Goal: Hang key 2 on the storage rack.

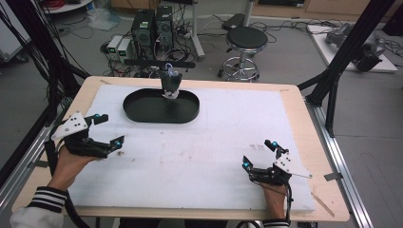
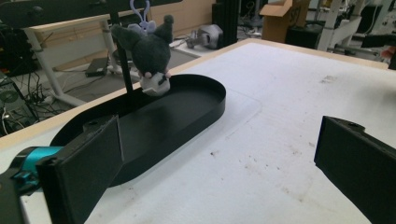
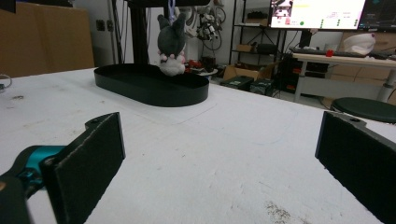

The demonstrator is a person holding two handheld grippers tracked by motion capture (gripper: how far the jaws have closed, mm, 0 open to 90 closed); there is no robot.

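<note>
At 5 o'clock on the table [image 1: 294,102] the right gripper [image 1: 260,154] rests, jaws apart and empty; at 9 o'clock the left gripper [image 1: 108,129] likewise gapes. Farther off, at 12 o'clock, the plush toy [image 1: 170,84] hangs over the far rim of the black oval tray [image 1: 142,114]

bare white mat [image 1: 214,152] lies open ahead; only the black tray [image 1: 142,113] and hanging plush [image 1: 170,84] obstruct the far side.
</note>
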